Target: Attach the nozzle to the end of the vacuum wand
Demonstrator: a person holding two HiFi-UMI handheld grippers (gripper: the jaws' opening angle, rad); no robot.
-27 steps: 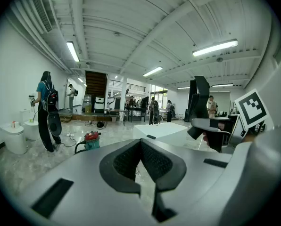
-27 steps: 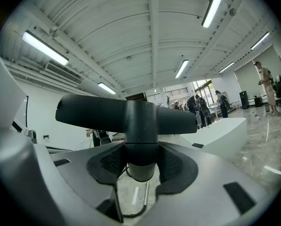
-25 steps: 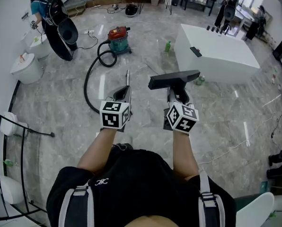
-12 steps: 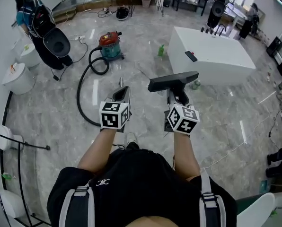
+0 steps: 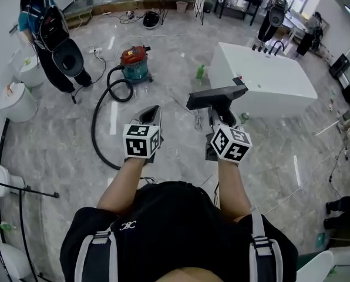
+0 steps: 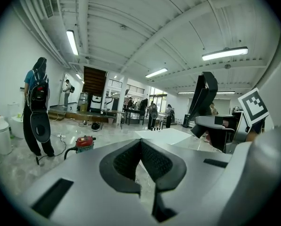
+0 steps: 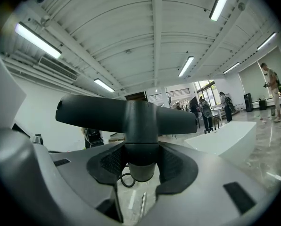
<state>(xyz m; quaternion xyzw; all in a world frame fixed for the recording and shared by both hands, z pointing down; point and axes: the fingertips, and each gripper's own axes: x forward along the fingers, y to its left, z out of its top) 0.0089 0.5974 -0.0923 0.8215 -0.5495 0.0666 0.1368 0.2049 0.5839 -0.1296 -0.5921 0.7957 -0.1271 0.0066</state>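
A black T-shaped floor nozzle (image 5: 215,97) is held upright by its neck, with my right gripper (image 5: 221,114) shut on it; in the right gripper view the nozzle (image 7: 136,114) fills the space between the pads. My left gripper (image 5: 151,116) is shut and holds nothing, level with the right one and to its left. The red-topped teal vacuum (image 5: 134,61) stands on the floor ahead on the left, and its black hose (image 5: 98,119) loops towards me. A thin metal wand (image 5: 184,106) appears to lie on the floor between the grippers.
A white tub-like block (image 5: 263,75) stands ahead on the right, with a green bottle (image 5: 200,71) beside it. A person with a backpack (image 5: 46,28) bends at the far left near white toilets (image 5: 13,101). Cables run over the marble floor.
Both grippers have moved forward over the floor together. The vacuum, hose and white block now lie closer beneath them. The nozzle stays held and the left jaws stay shut.
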